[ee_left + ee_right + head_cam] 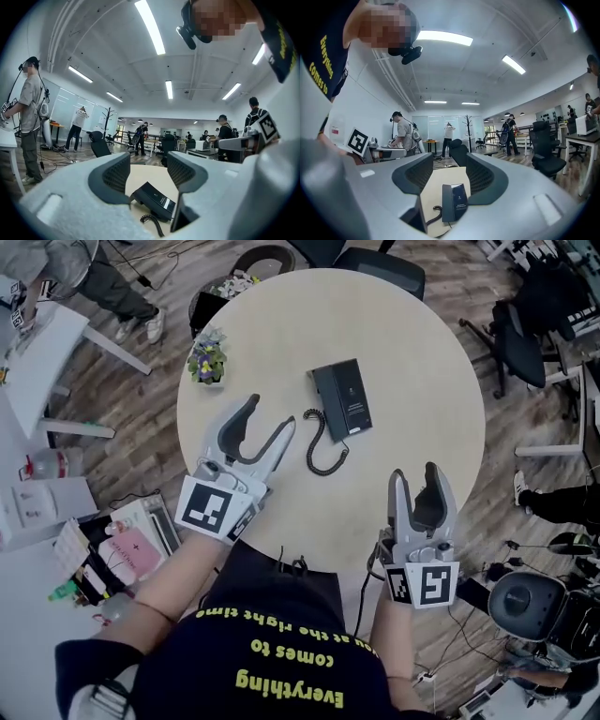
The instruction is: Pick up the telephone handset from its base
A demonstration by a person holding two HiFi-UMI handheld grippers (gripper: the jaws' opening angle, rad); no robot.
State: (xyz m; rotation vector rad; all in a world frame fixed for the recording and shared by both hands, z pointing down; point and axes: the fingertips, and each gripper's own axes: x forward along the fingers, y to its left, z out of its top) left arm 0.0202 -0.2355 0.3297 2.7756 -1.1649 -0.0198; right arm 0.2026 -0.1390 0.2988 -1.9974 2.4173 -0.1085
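Left gripper (270,412): jaws apart, nothing between them, over the table (422,362) at 8 o'clock from the handset (323,407). Right gripper (415,472): jaws apart, empty, at 5 o'clock near the table edge. Handset sits on its base (354,397) mid-table, coiled cord (323,448) trailing toward 6. Flower pot (206,357) at the 10 o'clock rim.

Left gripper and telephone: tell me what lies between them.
Only the coiled cord, curling from the telephone toward the open left gripper. The rest of the table there is bare. The head view shows it best.
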